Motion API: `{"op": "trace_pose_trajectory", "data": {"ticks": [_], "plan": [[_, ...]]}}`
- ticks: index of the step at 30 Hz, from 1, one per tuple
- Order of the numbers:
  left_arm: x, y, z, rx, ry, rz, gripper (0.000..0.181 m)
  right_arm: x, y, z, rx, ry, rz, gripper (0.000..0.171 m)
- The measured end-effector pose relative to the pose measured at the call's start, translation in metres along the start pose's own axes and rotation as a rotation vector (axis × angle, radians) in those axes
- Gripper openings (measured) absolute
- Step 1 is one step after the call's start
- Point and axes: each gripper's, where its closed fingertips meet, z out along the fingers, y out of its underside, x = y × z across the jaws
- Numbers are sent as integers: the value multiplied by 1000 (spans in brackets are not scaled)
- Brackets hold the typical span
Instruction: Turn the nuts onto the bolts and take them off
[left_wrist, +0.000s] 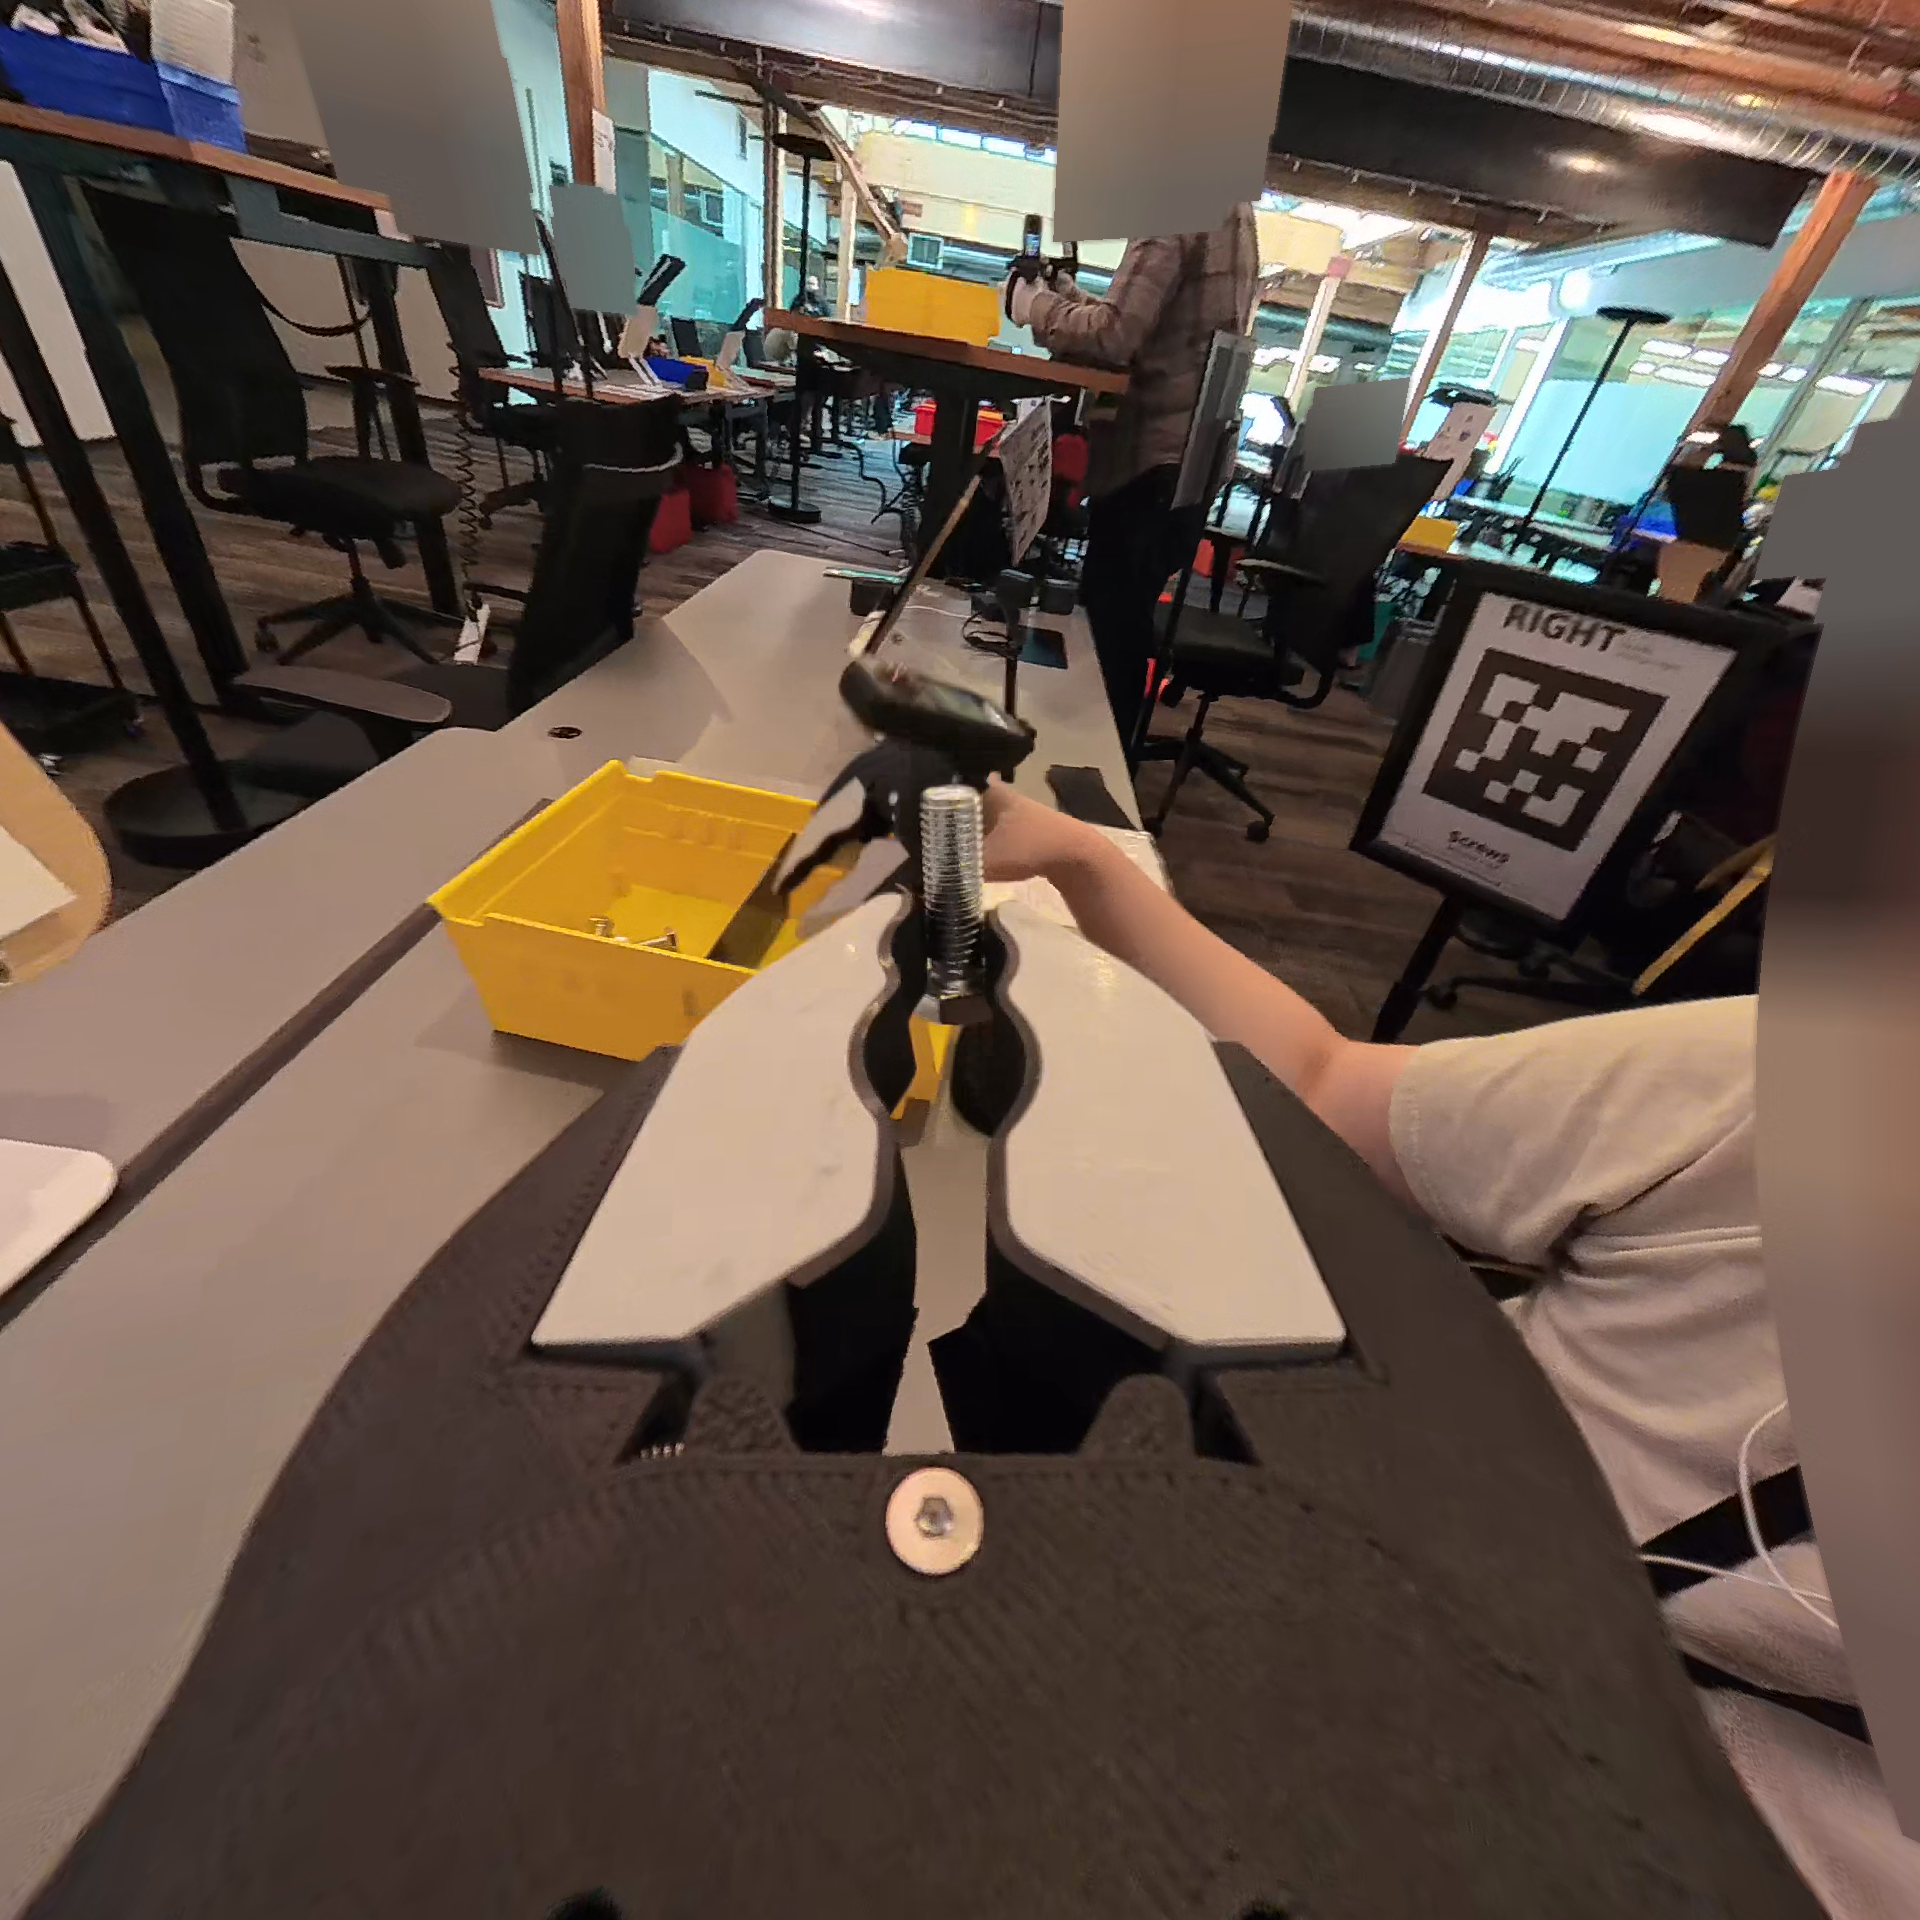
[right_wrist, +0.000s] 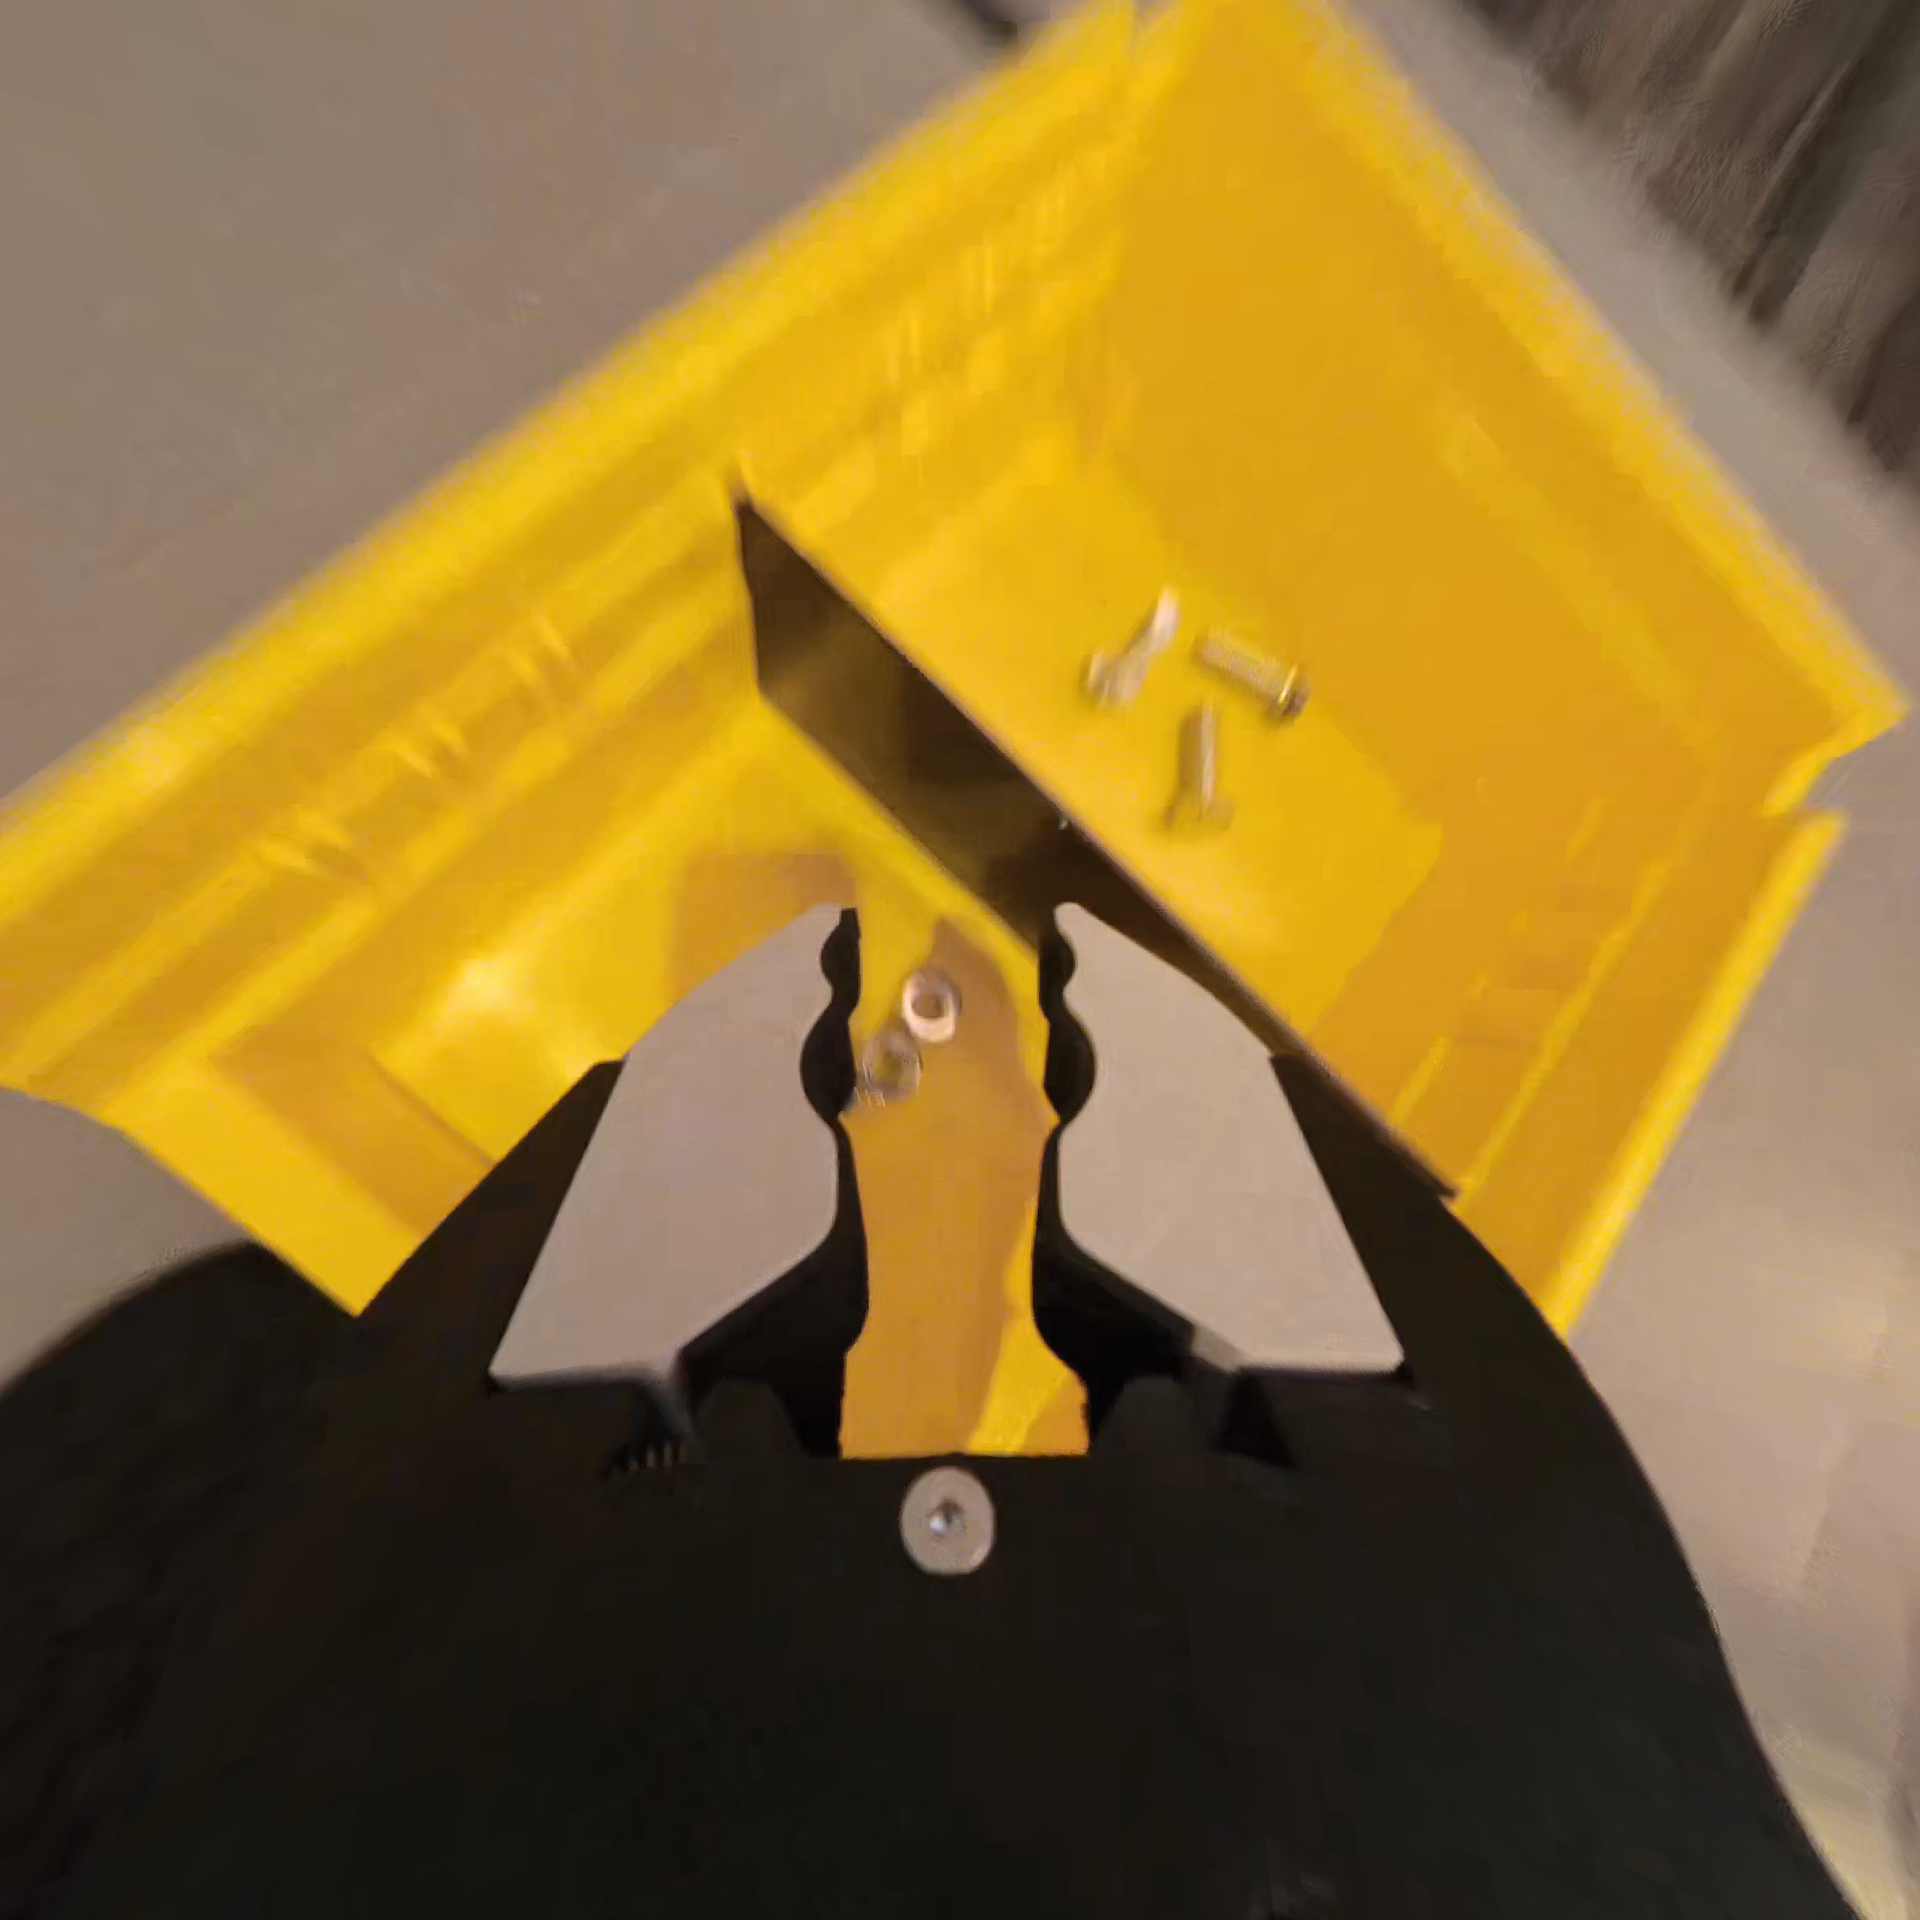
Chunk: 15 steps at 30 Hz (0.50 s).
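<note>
My left gripper (left_wrist: 948, 935) is shut on a silver bolt (left_wrist: 952, 883), held upright by its head with the threaded end up and bare. The right gripper (left_wrist: 831, 852) shows beyond it, pointing down into the yellow bin (left_wrist: 582, 966). In the right wrist view, which is blurred, my right gripper (right_wrist: 948, 935) is open above the bin (right_wrist: 312, 831), and two silver nuts (right_wrist: 909, 1034) lie on the bin floor between its fingers. Three loose bolts (right_wrist: 1195, 707) lie in the other compartment, past a dark divider (right_wrist: 914, 748).
The bin stands on a grey table (left_wrist: 312, 1195). A person's bare arm (left_wrist: 1195, 935) reaches in from the right. A framed marker sign (left_wrist: 1538, 748) stands at the right. Office chairs and desks fill the room behind.
</note>
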Motion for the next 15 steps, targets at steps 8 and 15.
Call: {"op": "trace_pose_trajectory", "data": {"ticks": [8,15], "plan": [[-18,17,15,8,65,-194,9,-116,-217,-136,888,-324,-108,31],[-24,22,23,12,52,-201,9,-180,-286,-141,884,-450,-167,39]]}}
